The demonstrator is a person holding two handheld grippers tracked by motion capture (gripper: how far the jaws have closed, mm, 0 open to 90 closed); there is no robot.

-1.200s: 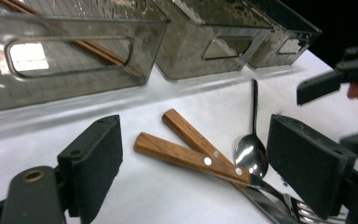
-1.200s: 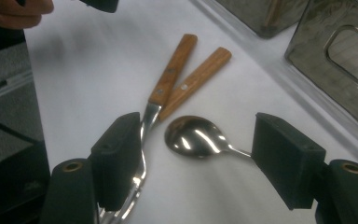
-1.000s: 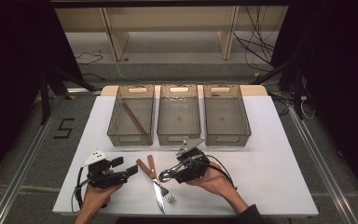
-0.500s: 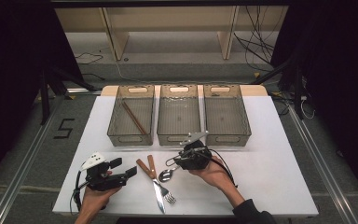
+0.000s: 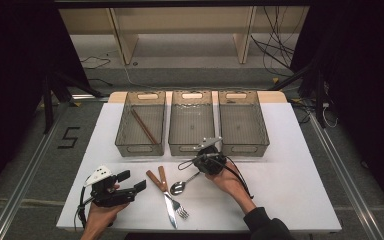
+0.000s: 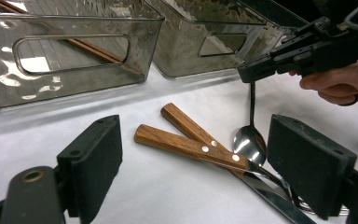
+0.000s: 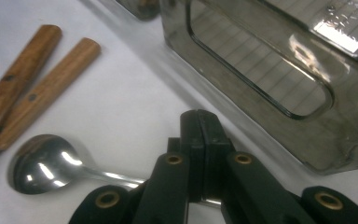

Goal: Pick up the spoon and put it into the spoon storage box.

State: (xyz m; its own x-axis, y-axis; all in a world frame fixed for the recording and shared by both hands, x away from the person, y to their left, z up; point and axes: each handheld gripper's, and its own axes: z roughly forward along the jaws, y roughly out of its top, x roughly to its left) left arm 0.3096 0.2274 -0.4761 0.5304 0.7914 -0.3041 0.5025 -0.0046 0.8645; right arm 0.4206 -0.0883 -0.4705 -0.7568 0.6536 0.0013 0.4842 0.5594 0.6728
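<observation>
A metal spoon (image 5: 177, 187) lies on the white table (image 5: 290, 180), its handle pointing toward the bins. My right gripper (image 5: 199, 170) has just been closing, and its jaws now stand together, shut on the spoon's handle (image 7: 116, 177). The handle crosses between the pads in the right gripper view, and the bowl (image 7: 42, 163) rests on the table. My left gripper (image 5: 131, 181) is open at the front left with nothing between its fingers. In the left gripper view the spoon (image 6: 249, 142) hangs from the right gripper (image 6: 261, 67).
A knife (image 5: 167, 200) and a fork (image 5: 180, 210) with wooden handles (image 6: 186, 142) lie crossed beside the spoon. Three clear bins stand behind: the left bin (image 5: 125, 135) holds a wooden stick (image 5: 144, 126), beside it the middle bin (image 5: 174, 125) and the right bin (image 5: 262, 125).
My right gripper moved away from the person toward the bins and sank onto the spoon's handle, and its jaws went from wide apart to shut. The left gripper stayed put.
</observation>
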